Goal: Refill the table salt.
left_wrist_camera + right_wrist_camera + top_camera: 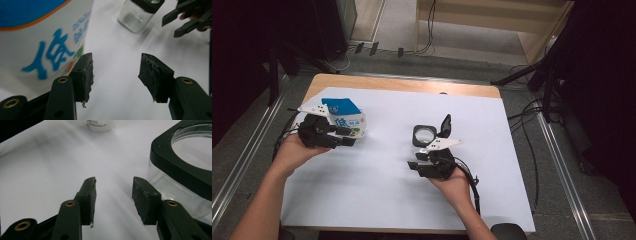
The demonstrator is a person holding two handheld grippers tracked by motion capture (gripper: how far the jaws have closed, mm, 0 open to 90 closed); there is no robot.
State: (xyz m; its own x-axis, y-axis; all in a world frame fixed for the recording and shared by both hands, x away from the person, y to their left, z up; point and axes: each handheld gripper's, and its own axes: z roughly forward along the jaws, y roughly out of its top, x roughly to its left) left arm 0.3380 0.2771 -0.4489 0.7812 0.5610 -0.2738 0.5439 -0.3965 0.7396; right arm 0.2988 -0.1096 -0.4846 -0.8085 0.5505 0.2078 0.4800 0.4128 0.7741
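Observation:
A white and blue milk carton (pixel 344 116) stands at the left of the white sheet. My left gripper (pixel 348 138) is open just in front of it. In the left gripper view the carton (pixel 37 37) is outside the left jaw, and my left gripper (pixel 116 72) has only bare sheet in its gap. A clear square jar (pixel 424 135) with a black rim stands mid-table, its lid (pixel 445 124) flipped up. My right gripper (pixel 418 160) is open just before the jar. The jar (pixel 185 170) sits beside the right jaw of my right gripper (pixel 113 195), which holds nothing.
The white sheet (pixel 377 190) covers most of the wooden table (pixel 402 84). Cables and dark stands lie on the floor beyond the far edge and to the right. In the left gripper view the jar (pixel 137 15) and the other gripper (pixel 190 17) are farther off.

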